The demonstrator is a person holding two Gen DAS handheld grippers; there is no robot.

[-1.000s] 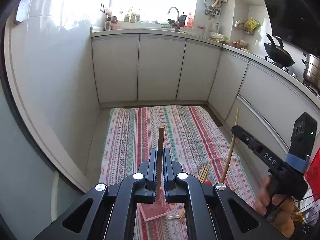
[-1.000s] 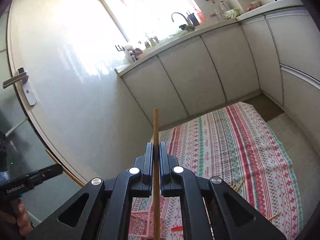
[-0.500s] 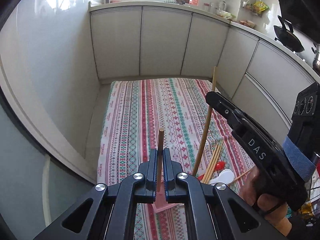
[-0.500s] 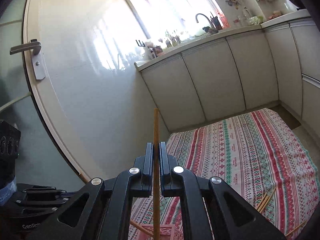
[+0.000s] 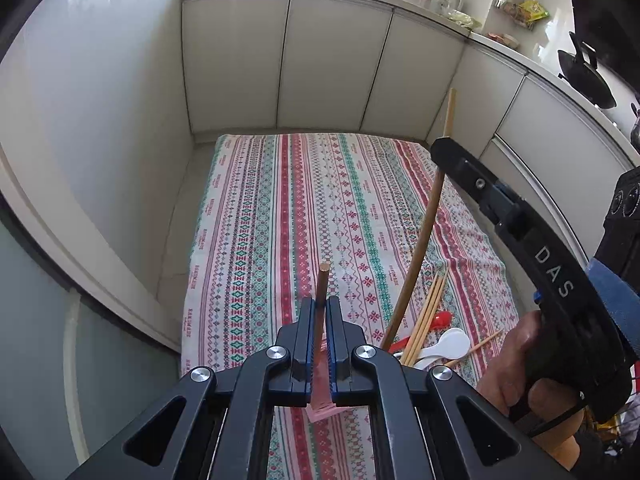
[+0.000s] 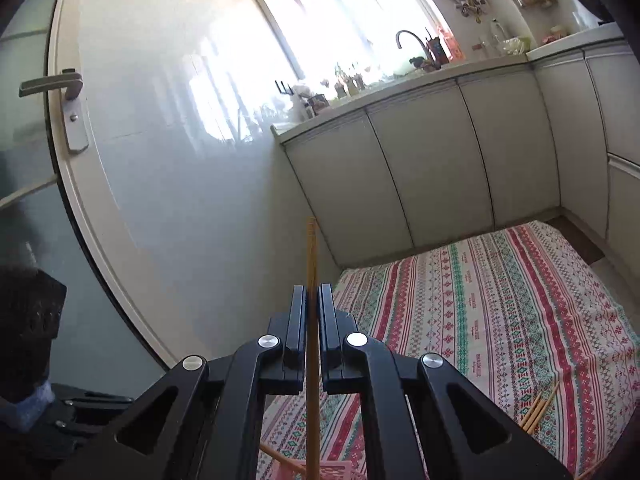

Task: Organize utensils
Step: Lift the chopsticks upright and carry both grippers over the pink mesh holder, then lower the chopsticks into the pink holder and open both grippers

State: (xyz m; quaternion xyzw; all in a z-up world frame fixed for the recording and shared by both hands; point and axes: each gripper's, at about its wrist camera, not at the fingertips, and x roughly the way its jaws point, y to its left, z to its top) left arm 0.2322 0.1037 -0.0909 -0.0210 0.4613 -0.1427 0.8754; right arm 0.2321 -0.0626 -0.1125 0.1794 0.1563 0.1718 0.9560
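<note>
My left gripper is shut on a dark brown chopstick that stands upright between the fingers. My right gripper is shut on a light wooden chopstick held upright; it also shows in the left wrist view, with its lower end near a pink basket. Several loose chopsticks, a red spoon and a white spoon lie on the striped cloth. The pink basket also shows low in the right wrist view.
White kitchen cabinets border the cloth at the back and right. A glossy door with a handle stands to the left. My right hand and the gripper body fill the right of the left wrist view.
Both grippers have tilted downward and come closer together above the basket. The right gripper's chopstick has moved left, toward the left gripper. Both stay shut on their chopsticks.
</note>
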